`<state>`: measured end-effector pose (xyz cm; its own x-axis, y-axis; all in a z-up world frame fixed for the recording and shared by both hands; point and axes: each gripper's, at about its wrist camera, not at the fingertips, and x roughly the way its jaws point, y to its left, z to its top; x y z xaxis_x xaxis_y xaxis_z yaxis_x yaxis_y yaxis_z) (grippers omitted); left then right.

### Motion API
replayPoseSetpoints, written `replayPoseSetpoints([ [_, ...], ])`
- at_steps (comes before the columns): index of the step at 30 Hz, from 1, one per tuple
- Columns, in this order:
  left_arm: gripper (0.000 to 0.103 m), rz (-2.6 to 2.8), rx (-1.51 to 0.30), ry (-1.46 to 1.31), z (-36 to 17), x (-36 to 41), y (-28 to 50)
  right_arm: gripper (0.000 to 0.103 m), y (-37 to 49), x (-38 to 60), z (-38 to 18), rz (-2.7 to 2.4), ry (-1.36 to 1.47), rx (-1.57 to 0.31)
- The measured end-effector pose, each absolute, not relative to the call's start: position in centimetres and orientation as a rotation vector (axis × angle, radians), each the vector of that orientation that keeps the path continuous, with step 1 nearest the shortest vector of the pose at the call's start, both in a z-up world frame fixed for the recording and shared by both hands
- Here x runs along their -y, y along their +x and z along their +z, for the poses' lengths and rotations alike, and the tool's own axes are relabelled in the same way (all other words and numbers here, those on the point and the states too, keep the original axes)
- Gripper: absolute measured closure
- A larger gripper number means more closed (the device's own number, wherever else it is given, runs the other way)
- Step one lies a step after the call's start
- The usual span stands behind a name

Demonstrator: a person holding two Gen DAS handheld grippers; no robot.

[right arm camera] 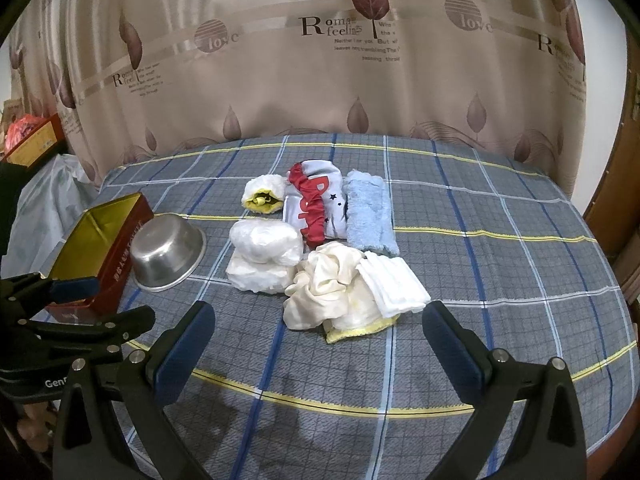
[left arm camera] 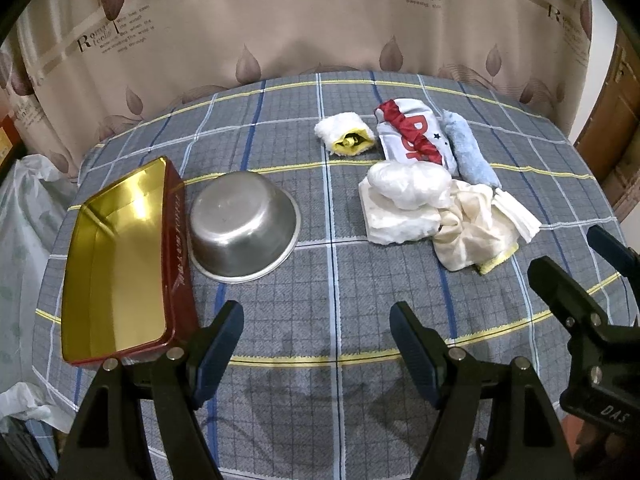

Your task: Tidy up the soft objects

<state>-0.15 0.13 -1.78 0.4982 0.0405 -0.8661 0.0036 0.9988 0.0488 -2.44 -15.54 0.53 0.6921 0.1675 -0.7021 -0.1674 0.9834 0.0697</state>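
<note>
Soft items lie in a cluster on the plaid cloth: a fluffy white and yellow piece [left arm camera: 345, 135] [right arm camera: 264, 194], a white and red printed garment [left arm camera: 414, 134] [right arm camera: 316, 204], a light blue towel [left arm camera: 470, 152] [right arm camera: 370, 214], a white plastic-wrapped bundle [left arm camera: 404, 200] [right arm camera: 266, 256], a crumpled cream cloth [left arm camera: 474, 228] [right arm camera: 336, 292] and a folded white cloth [left arm camera: 518, 216] [right arm camera: 394, 282]. My left gripper [left arm camera: 316, 324] hovers open over bare cloth, near the tin. My right gripper [right arm camera: 318, 320] [left arm camera: 576, 252] stands open just in front of the cream cloth, holding nothing.
A red tin with a gold inside [left arm camera: 116, 264] [right arm camera: 86, 240] lies open at the left. A steel bowl [left arm camera: 244, 224] [right arm camera: 168, 252] rests upside down beside it. A beige printed curtain [left arm camera: 280, 32] hangs behind the table. Plastic bags [left arm camera: 24, 208] sit off the left edge.
</note>
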Motion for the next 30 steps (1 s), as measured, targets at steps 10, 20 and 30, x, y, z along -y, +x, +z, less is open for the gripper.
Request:
replayPoseSetpoints([
  [10,0.025,0.021,-1.051,0.051,-1.9,0.1,-0.2,0.000,-2.4,15.6,0.5,0.186,-0.001,-0.787],
  [20,0.025,0.020,-1.056,0.062,-2.1,0.4,0.1,0.000,-2.3,15.6,0.3,0.186,-0.001,-0.787],
  [30,0.025,0.028,-1.070,0.076,-2.7,0.0,0.9,0.006,-0.8,17.3,-1.0,0.189,-0.045,-0.812],
])
